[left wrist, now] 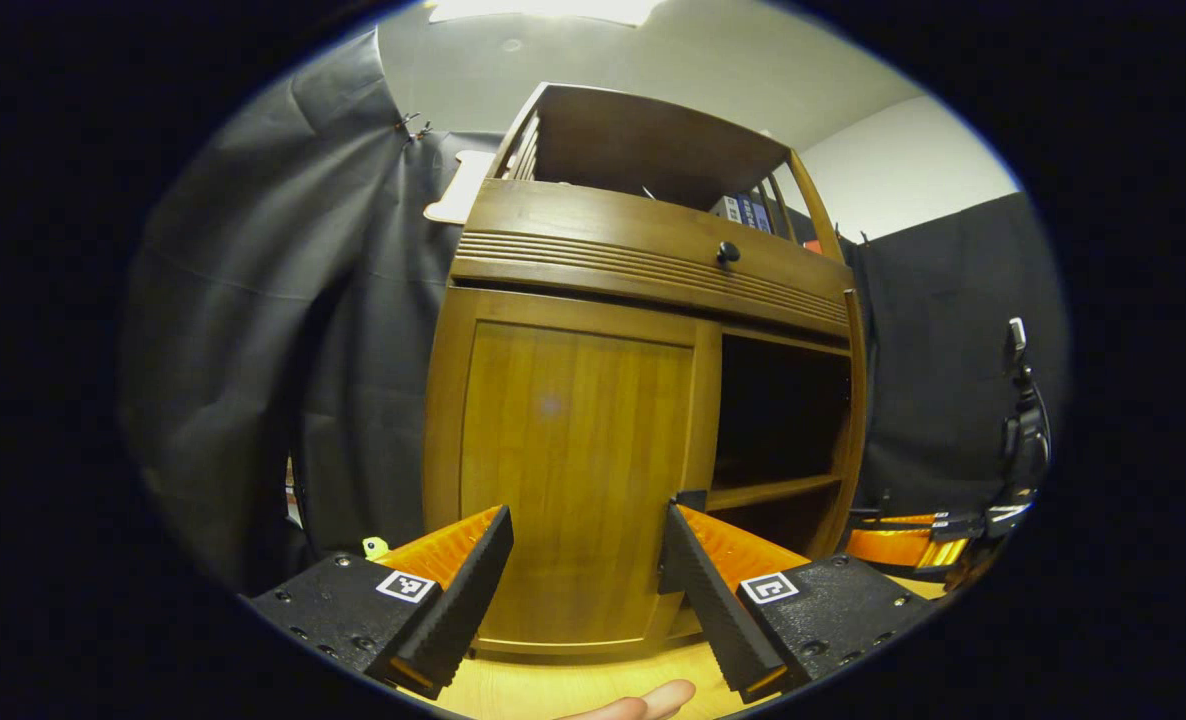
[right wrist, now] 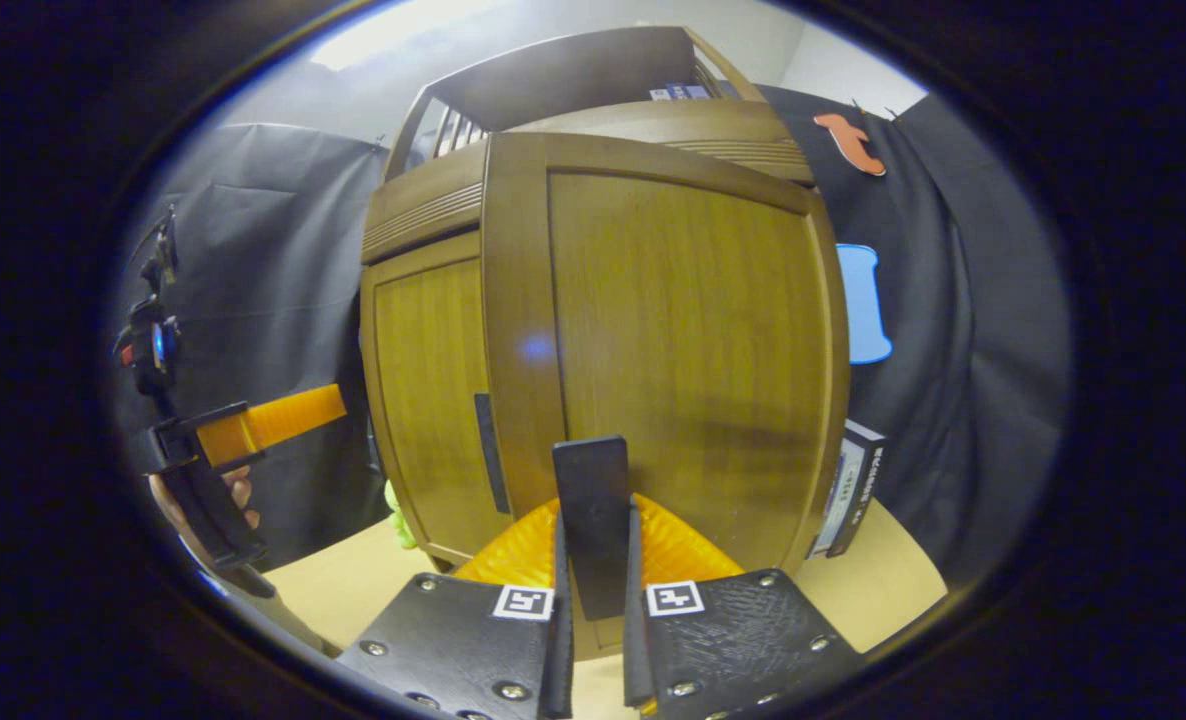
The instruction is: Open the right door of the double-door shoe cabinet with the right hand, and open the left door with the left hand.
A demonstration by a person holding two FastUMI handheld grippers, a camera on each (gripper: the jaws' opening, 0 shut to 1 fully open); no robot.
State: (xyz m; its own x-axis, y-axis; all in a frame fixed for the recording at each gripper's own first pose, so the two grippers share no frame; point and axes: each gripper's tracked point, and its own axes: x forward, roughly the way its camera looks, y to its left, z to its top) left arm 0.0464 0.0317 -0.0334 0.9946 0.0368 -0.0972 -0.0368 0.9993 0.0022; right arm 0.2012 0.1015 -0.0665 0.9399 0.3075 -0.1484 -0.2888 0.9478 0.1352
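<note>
While the right gripper [right wrist: 593,590] pinches the right door's handle [right wrist: 591,520], the stiff left door [left wrist: 573,460] wants its handle [right wrist: 489,452], at 3 o'clock; left gripper [left wrist: 585,585] gapes empty

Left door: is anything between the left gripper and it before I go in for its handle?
Nothing visible. The left gripper is open and faces the closed left door with bare space between. The right gripper, shut on the handle, holds the right door open.
</note>
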